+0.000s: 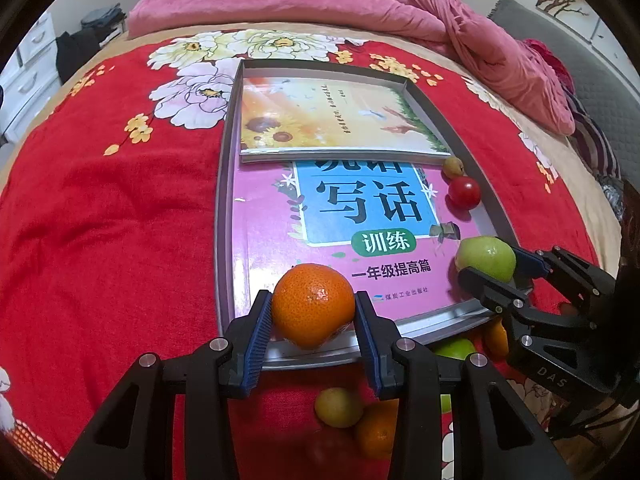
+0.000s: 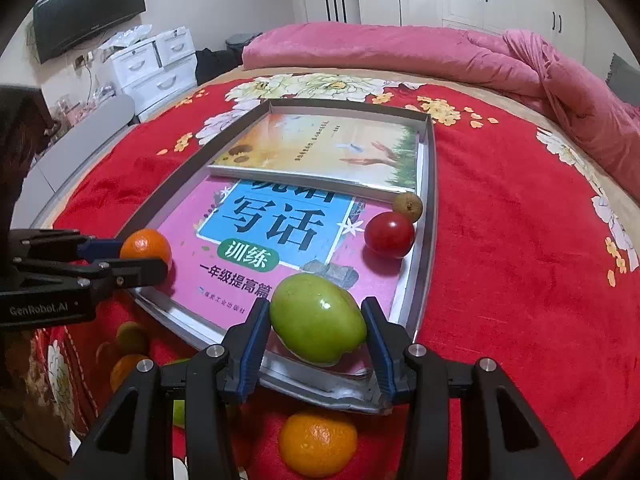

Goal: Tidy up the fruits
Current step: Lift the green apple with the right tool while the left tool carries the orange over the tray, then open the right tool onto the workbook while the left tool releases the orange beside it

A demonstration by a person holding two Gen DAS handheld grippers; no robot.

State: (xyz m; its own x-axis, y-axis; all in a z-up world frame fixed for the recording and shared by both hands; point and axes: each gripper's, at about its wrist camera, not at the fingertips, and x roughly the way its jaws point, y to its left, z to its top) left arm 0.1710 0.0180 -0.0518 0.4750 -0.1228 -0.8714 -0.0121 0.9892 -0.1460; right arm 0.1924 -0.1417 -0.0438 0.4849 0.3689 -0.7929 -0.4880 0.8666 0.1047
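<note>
My left gripper (image 1: 314,316) is shut on an orange mandarin (image 1: 314,304), held over the near edge of the grey tray (image 1: 224,200). My right gripper (image 2: 318,328) is shut on a green fruit (image 2: 318,318) above the tray's near right corner. The right gripper also shows at the right of the left wrist view, with the green fruit (image 1: 486,258) between its pads. In the tray, on a pink book (image 2: 256,256), lie a red tomato (image 2: 389,234) and a small brownish fruit (image 2: 407,207) by the right wall.
Loose fruit lies on the red flowered bedspread (image 1: 100,220) in front of the tray: an orange (image 2: 318,442), a yellowish fruit (image 1: 338,407) and more oranges and green fruit. A second book (image 1: 320,116) fills the tray's far half. A pink quilt (image 1: 320,4) is heaped behind.
</note>
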